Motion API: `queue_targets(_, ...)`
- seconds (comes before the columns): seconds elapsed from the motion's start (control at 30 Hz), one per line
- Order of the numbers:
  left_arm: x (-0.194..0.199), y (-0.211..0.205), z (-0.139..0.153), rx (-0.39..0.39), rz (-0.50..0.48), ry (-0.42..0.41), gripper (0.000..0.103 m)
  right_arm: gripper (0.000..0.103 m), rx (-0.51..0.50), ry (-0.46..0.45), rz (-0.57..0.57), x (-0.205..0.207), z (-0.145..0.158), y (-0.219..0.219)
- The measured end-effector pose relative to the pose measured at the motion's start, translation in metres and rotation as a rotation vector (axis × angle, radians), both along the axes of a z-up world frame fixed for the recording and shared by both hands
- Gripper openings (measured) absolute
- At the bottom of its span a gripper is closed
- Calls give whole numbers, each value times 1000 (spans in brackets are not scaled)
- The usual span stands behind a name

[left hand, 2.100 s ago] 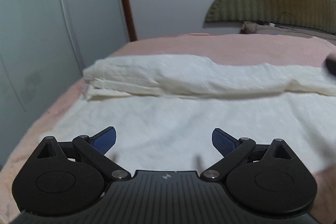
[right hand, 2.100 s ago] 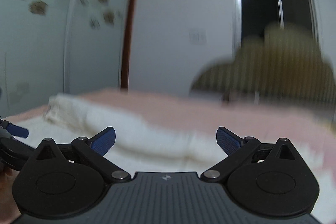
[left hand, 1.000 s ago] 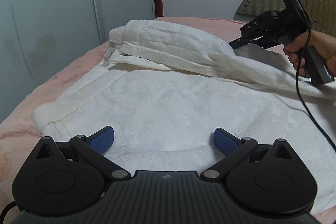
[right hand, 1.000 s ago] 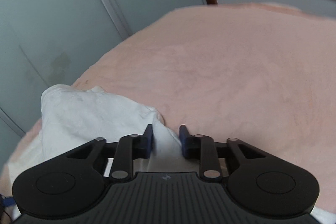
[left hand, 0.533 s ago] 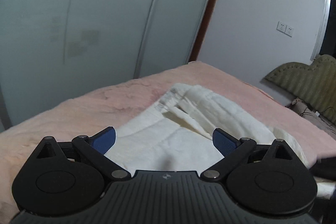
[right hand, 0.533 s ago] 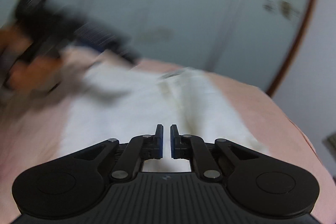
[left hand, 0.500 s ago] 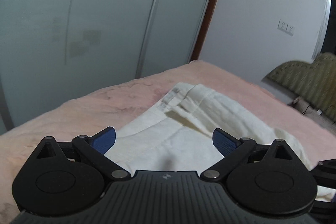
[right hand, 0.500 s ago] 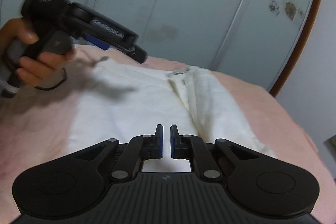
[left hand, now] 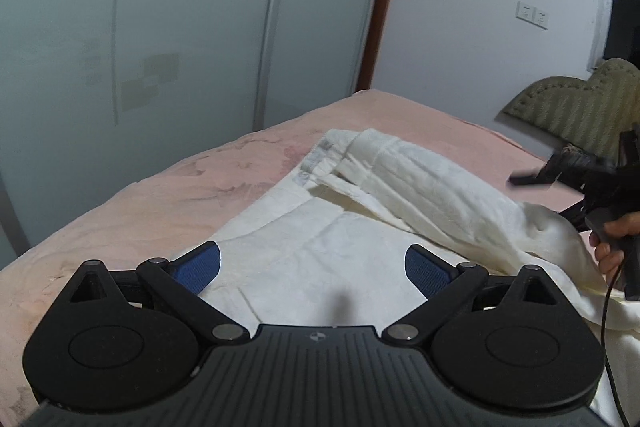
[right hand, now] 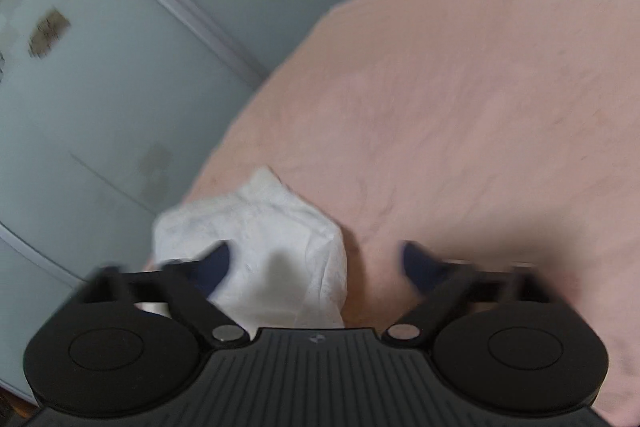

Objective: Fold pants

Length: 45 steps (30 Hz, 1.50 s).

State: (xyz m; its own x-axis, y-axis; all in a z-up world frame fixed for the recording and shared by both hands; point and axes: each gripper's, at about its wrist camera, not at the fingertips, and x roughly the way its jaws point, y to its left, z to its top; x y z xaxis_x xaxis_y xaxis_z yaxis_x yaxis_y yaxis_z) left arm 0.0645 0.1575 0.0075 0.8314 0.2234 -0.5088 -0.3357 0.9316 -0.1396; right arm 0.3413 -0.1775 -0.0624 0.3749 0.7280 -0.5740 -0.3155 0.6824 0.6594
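pants (left hand: 360,227) under left hand-held gripper (left hand: 312,269)

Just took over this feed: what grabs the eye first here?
The cream pants, half folded, with one side rolled over in a thick ridge, lie across the pink bed. The left gripper hovers open over the flat part. The right gripper, its jaws opening, has a corner of cloth between them, not pinched.
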Motion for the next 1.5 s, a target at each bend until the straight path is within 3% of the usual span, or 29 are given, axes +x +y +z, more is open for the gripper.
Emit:
queue_targets(0.1,-2,10,1,-14,29,-7,100,13,-81,-155,44,-13,20,27)
queue_targets(0.23,-9,19,5,-3,96,-43,100,13,-280,-534,159,-82,64,68)
queue_targets(0.3,-14,26,9,-41,115,-68,100,13,-340,-697,261,-129,82,83)
queue_targets(0.4,-22,38,12,-139,108,-117,100,12,-343,-803,431,-188,83,97)
queue_targets(0.53,-25,46,8,-273,28,-140,100,12,-368,-779,519,-224,58,115)
queue_targets(0.63,-19,51,-2,-363,5,-94,100,12,-358,-736,478,-225,42,121)
queue_targets(0.77,-5,64,-14,-490,15,-37,99,12,-334,-722,424,-229,43,116)
queue_targets(0.87,-5,75,-18,-610,-3,-70,99,12,-319,-712,394,-232,42,111)
queue_targets(1.13,-20,61,-17,-590,-86,-194,100,12,-299,-667,284,-221,36,133)
queue_targets(1.23,-14,51,-18,-555,-107,-170,100,13,-292,-648,260,-222,35,135)
queue_targets(1.37,1,52,-25,-585,-47,-124,97,13,-296,-626,286,-228,37,130)
queue_targets(1.4,5,54,-26,-598,-29,-118,92,18,-313,-630,289,-234,40,127)
queue_targets(1.43,8,56,-26,-609,-15,-113,81,23,-343,-650,284,-241,41,123)
queue_targets(1.47,12,57,-26,-612,-8,-103,74,37,-381,-676,273,-249,42,118)
queue_targets(1.5,15,58,-25,-610,-7,-91,61,61,-432,-710,255,-260,42,112)
